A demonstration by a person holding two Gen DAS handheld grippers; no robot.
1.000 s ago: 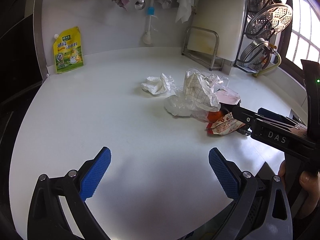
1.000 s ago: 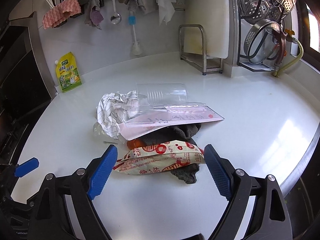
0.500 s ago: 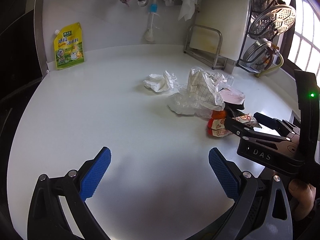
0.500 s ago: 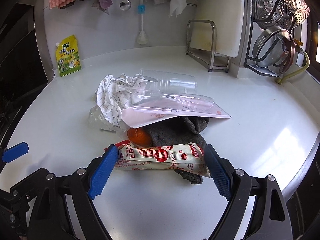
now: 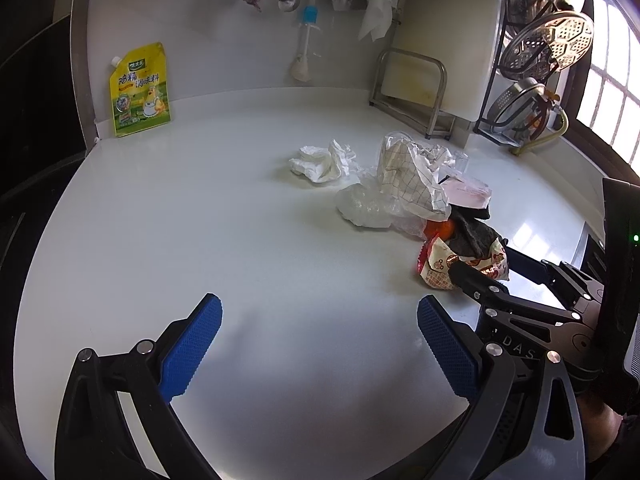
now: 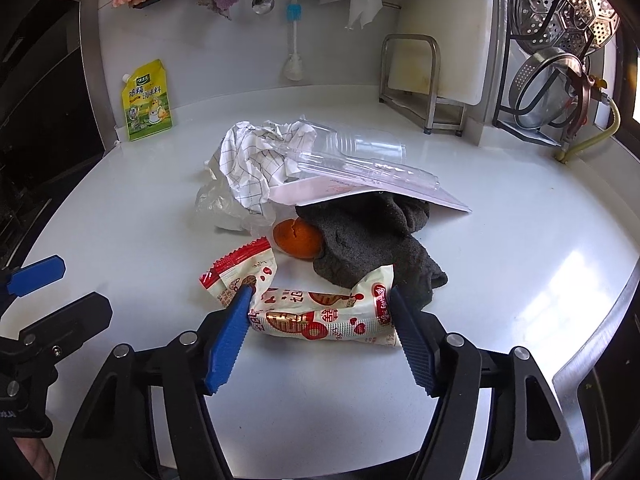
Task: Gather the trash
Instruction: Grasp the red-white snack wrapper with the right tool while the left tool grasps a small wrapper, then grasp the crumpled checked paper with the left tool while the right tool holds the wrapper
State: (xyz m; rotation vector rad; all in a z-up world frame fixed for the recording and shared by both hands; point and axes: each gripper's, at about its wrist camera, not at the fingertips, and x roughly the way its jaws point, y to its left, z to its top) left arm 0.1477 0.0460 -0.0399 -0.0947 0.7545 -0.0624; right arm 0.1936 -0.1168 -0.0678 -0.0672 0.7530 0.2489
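A pile of trash lies on the white counter (image 6: 500,264). A red-and-white snack wrapper (image 6: 320,314) sits at the front, crumpled between the blue pads of my right gripper (image 6: 320,300), which is shut on it. Behind it are a dark grey sock (image 6: 368,240), an orange peel (image 6: 298,238), a checked paper (image 6: 260,160), a clear plastic bag (image 6: 218,204), a clear cup (image 6: 360,146) and a pink card in clear packaging (image 6: 360,192). In the left wrist view the wrapper (image 5: 440,268) lies right of my open, empty left gripper (image 5: 318,320). A crumpled tissue (image 5: 322,162) lies apart.
A yellow seasoning pouch (image 5: 138,90) leans on the back wall at the left. A cutting board in a metal rack (image 6: 432,68) and a rack of steel strainers (image 6: 560,40) stand at the back right. Cloths, a spoon and a brush hang on the wall.
My right gripper has moved forward and closed its pads on the snack wrapper, crumpling it. My left gripper has stayed open and shifted little.
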